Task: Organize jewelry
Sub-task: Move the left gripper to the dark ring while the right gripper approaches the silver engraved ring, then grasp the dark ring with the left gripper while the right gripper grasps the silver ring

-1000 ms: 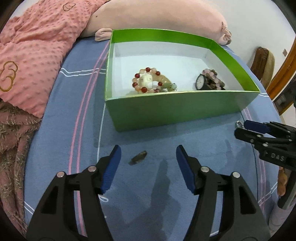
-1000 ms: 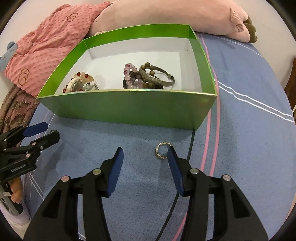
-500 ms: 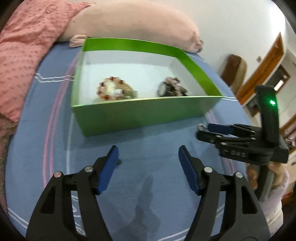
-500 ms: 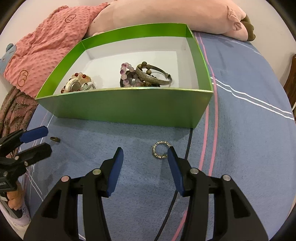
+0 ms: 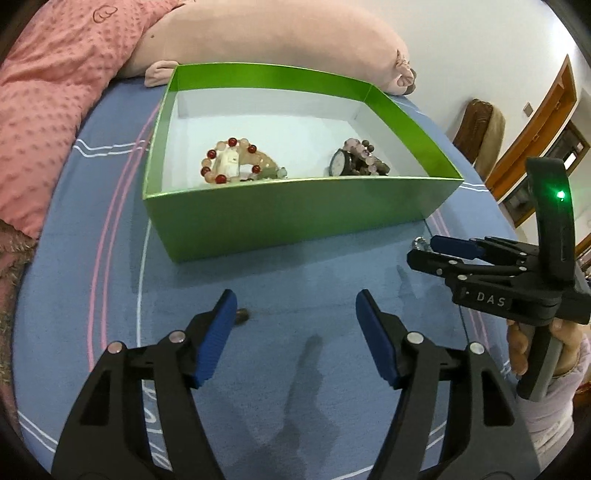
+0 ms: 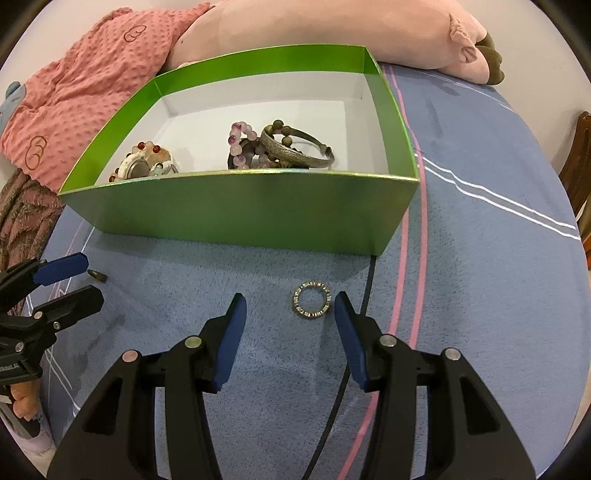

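Left tongs spread wide, clamped on nothing, low over the blue bed cover. Right tongs likewise apart and empty.

Green box set toward the head of the bed, against the pink pillow. Inside: red-and-cream bead bracelet toward the left wall, watch tangled with pale purple beads and a dull metal bangle toward the right wall.

Still outside the box, in front of its near wall: stone-set ring, just beside the inner face of the right tongs' right-hand finger; small brown piece, touching or nearly touching the left tongs' left-hand finger pad, partly hidden by it. Kind of piece not discernible.

Risks, as judged:
- Both items off-centre between the fingers; closing now likely to push each sideways, not grip it.
- Ring flat, thin, hard, lying on soft napped cloth; pads likely to ride over it or press it into the pile.
- Brown piece tiny, rounded; liable to roll or flick away.
- Black cord running under the right tongs; snagging possible.
- Box walls thin glossy card, white inside; a knock could shift it.
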The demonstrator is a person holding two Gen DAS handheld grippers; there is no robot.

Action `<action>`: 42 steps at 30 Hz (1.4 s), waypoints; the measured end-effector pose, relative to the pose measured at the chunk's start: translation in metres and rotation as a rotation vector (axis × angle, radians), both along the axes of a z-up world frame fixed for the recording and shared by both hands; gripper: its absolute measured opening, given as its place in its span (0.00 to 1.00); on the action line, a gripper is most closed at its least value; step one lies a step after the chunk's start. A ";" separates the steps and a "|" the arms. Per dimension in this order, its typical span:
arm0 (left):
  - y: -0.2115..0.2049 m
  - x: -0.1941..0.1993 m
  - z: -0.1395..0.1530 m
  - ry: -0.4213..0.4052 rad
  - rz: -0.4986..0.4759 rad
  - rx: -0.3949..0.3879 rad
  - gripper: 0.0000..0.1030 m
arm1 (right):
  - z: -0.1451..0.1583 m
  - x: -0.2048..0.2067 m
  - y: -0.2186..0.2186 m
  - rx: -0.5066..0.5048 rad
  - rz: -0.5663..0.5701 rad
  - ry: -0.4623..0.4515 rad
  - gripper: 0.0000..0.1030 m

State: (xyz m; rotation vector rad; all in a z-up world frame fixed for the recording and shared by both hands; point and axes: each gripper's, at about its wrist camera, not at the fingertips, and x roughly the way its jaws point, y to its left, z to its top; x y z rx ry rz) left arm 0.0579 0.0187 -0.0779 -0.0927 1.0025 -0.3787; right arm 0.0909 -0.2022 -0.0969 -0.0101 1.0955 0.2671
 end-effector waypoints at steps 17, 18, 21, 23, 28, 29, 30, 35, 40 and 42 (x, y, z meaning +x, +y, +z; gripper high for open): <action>0.000 -0.011 0.006 0.011 -0.025 0.014 0.70 | 0.000 0.000 -0.003 -0.003 -0.007 -0.003 0.49; 0.002 -0.011 0.007 0.007 -0.004 0.035 0.71 | 0.000 0.000 -0.004 -0.007 -0.009 -0.008 0.49; 0.002 -0.009 0.001 0.023 0.029 0.107 0.71 | 0.000 -0.001 -0.002 -0.031 -0.011 -0.019 0.49; 0.000 -0.008 -0.005 0.024 0.051 0.155 0.70 | 0.000 -0.001 0.000 -0.042 -0.014 -0.025 0.49; -0.010 -0.011 -0.010 -0.004 0.057 0.237 0.70 | 0.004 -0.002 -0.004 -0.057 -0.043 -0.070 0.49; -0.012 -0.011 -0.011 -0.007 0.057 0.253 0.70 | 0.003 -0.002 -0.003 -0.064 -0.039 -0.071 0.49; -0.013 -0.011 -0.013 -0.007 0.059 0.270 0.70 | 0.001 -0.002 -0.001 -0.075 -0.034 -0.069 0.49; -0.018 -0.009 -0.022 0.008 0.062 0.303 0.70 | -0.006 -0.003 0.010 -0.125 -0.013 -0.077 0.49; -0.015 -0.007 -0.021 0.000 0.069 0.295 0.64 | -0.006 -0.003 0.010 -0.136 -0.010 -0.087 0.49; -0.016 -0.008 -0.020 -0.009 0.059 0.294 0.58 | -0.006 -0.003 0.010 -0.137 -0.008 -0.089 0.49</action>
